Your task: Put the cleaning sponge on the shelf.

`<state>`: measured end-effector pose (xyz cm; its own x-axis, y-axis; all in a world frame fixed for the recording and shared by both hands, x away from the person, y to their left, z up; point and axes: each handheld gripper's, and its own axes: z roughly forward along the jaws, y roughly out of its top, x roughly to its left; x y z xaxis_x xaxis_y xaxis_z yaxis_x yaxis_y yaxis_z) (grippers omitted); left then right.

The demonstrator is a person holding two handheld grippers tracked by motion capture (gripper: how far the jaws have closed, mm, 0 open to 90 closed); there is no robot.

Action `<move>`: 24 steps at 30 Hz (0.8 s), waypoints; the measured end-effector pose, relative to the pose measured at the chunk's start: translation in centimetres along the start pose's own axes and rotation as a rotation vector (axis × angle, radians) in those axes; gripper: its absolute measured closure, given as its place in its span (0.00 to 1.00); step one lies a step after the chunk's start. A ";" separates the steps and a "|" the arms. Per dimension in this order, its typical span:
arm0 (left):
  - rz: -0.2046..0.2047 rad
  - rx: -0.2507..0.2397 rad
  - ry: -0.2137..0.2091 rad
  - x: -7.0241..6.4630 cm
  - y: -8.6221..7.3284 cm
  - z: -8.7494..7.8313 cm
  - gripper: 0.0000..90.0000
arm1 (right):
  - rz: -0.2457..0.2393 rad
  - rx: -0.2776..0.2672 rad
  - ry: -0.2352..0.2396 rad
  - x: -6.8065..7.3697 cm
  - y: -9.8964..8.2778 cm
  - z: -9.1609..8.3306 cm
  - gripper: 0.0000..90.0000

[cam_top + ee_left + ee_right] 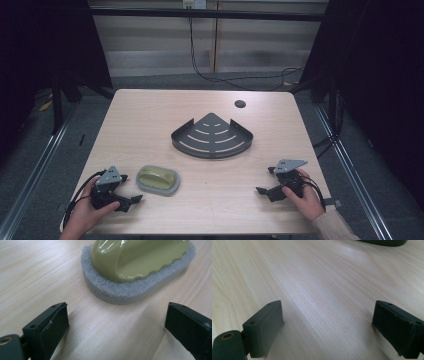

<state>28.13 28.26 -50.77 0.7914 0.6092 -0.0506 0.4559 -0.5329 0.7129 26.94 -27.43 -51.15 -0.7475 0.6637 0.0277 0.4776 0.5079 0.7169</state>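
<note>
High view: the scrubbing sponge (158,179), grey pad with a yellow-green handle, lies on the table (150,115) at lower left of the frame, just beside the left gripper (131,188), whose jaws stand wide and empty. The right gripper (266,181), lower right, is also spread wide, holding nothing. The dark corner rack (211,137) sits mid-frame.

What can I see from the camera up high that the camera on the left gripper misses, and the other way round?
High view: the dark corner rack, the right gripper and both hands. Left gripper view: the sponge's coarse grey pad and the glossy, wavy-edged green handle up close. Both: the sponge, the wooden table and the left gripper, its jaws wide apart with nothing between them.
</note>
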 end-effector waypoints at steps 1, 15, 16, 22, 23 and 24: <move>0.009 -0.001 0.004 0.0 0.1 0.1 0.05 | 0.000 0.000 0.000 0.0 0.0 0.0 0.10; 0.027 0.178 -0.007 -0.1 2.4 -0.1 0.19 | 0.000 0.000 0.000 0.0 0.0 0.0 0.10; 0.021 0.194 -0.017 -0.1 2.8 -0.1 0.22 | 0.000 0.000 0.000 0.0 0.0 0.0 0.10; 0.091 0.286 -0.036 0.1 5.7 -1.3 0.26 | 0.000 0.000 0.000 0.0 0.0 0.0 0.10; 0.113 0.298 -0.040 0.1 6.3 -1.4 0.27 | 0.000 0.000 0.000 0.0 0.0 0.0 0.10; 0.139 0.316 -0.044 0.1 7.0 -1.5 0.27 | 0.000 0.000 0.000 0.0 0.0 0.0 0.10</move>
<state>30.75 25.50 -44.75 0.8682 0.4962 -0.0032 0.4408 -0.7685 0.4638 26.94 -27.44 -51.15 -0.7474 0.6637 0.0277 0.4777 0.5080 0.7167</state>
